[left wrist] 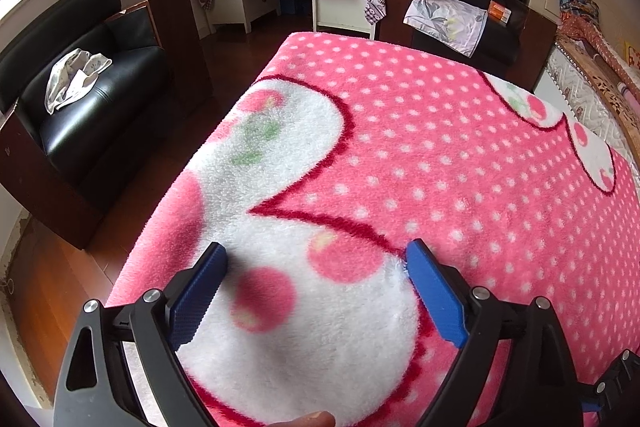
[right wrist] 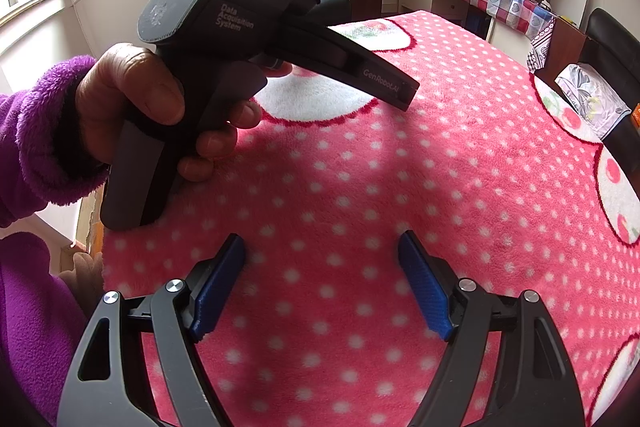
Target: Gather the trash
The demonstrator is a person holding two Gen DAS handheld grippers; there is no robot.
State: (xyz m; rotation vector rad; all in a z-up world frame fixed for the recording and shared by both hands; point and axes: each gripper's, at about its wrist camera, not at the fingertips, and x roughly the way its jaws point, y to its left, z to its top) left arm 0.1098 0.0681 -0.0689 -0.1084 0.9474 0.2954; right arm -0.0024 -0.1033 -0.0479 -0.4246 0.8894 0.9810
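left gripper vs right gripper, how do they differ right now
The left gripper hovers over the blanket's white patch with pink spots; the right gripper hovers over pink with white dots. The left gripper stands slightly wider. Both are open, empty, with blue pads.

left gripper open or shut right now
Open: the left gripper has its blue fingers spread wide over the pink blanket, nothing between them.

Left tool (right wrist: 404, 95) tips out of frame
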